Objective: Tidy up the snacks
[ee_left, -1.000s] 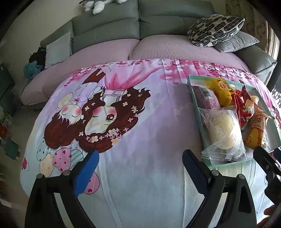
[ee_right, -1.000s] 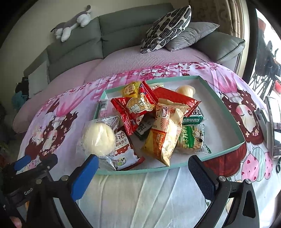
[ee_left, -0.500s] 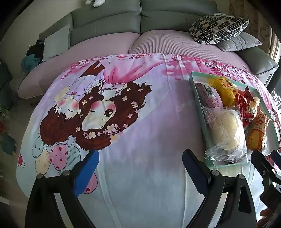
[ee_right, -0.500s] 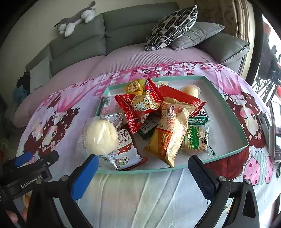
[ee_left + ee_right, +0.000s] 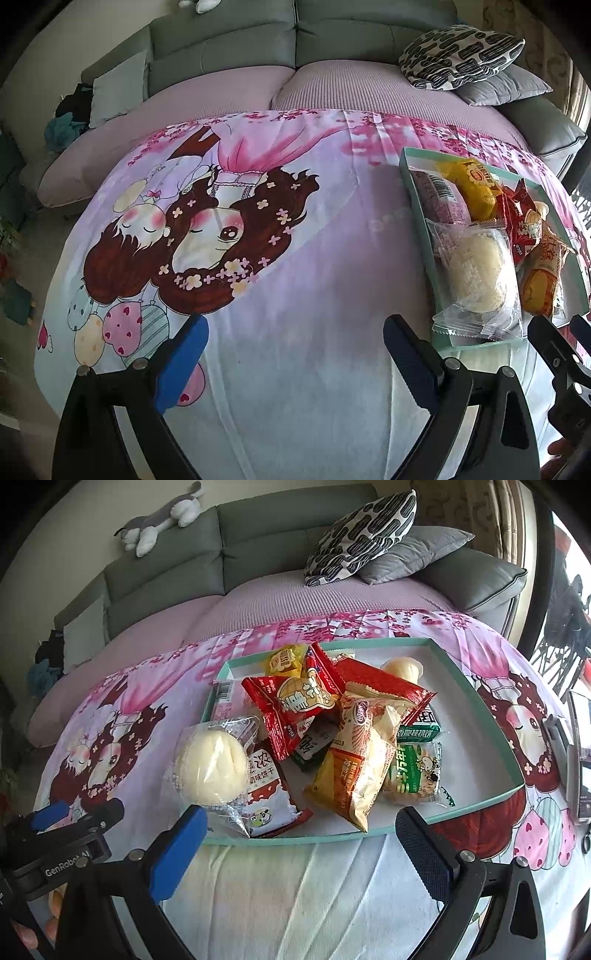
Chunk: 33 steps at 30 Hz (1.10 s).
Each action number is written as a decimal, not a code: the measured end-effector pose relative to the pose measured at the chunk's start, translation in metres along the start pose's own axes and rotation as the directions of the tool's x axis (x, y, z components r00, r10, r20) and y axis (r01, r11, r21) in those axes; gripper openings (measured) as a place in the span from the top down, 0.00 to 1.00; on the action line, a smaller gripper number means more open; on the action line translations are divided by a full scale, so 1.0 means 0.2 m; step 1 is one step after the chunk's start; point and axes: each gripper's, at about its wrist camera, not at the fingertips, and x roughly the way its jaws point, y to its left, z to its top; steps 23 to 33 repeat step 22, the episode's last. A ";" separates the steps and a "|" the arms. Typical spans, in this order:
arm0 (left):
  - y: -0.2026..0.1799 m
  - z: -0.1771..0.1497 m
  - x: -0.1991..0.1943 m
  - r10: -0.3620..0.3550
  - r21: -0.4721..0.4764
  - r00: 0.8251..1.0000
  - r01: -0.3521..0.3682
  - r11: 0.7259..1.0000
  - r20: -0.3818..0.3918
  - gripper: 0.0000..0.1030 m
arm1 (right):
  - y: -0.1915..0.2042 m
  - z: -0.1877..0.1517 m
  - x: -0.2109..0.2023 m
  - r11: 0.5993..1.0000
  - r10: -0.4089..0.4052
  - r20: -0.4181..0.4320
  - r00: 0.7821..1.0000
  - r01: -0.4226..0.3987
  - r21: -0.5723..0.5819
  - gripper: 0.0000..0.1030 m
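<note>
In the left wrist view your left gripper [image 5: 293, 354] hangs spread wide and empty over the printed cloth [image 5: 295, 266], with the tray [image 5: 415, 192] off to its right, its long side running away from you. In the right wrist view your right gripper [image 5: 301, 843] also gapes with nothing in it, just before the tray [image 5: 480, 698], where the snacks lie heaped at the left; the clear-wrapped bun [image 5: 210, 766] overhangs the near-left rim and the orange bag [image 5: 354, 768] points its long axis at you, so whichever you pick, close across its narrow width.

Grey sectional sofa [image 5: 258, 554] stands against a pale wall [image 5: 55, 554]. Mauve seat cover [image 5: 295, 602] lies over its cushions. Patterned black-and-white pillow [image 5: 362, 535] leans on a plain grey pillow [image 5: 413, 554]. Plush toy [image 5: 162, 520] lies on the backrest. Daylight enters from the right.
</note>
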 end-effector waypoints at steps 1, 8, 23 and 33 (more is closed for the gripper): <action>0.00 0.00 0.00 0.000 0.000 1.000 0.000 1.000 0.000 0.07 | 0.00 0.00 0.00 1.000 0.000 -0.001 1.000 0.000 -0.001 0.00; 0.01 0.00 0.00 0.000 -0.005 1.000 0.000 1.000 -0.002 0.07 | -0.01 0.00 0.01 1.000 -0.002 -0.011 1.000 0.002 -0.002 0.00; 0.03 0.00 0.00 0.001 -0.037 1.000 -0.001 0.999 0.008 0.07 | 0.00 -0.01 0.01 1.000 0.002 -0.013 1.000 -0.002 -0.006 0.00; 0.03 0.00 0.00 0.001 -0.037 1.000 -0.001 0.999 0.008 0.07 | 0.00 -0.01 0.01 1.000 0.002 -0.013 1.000 -0.002 -0.006 0.00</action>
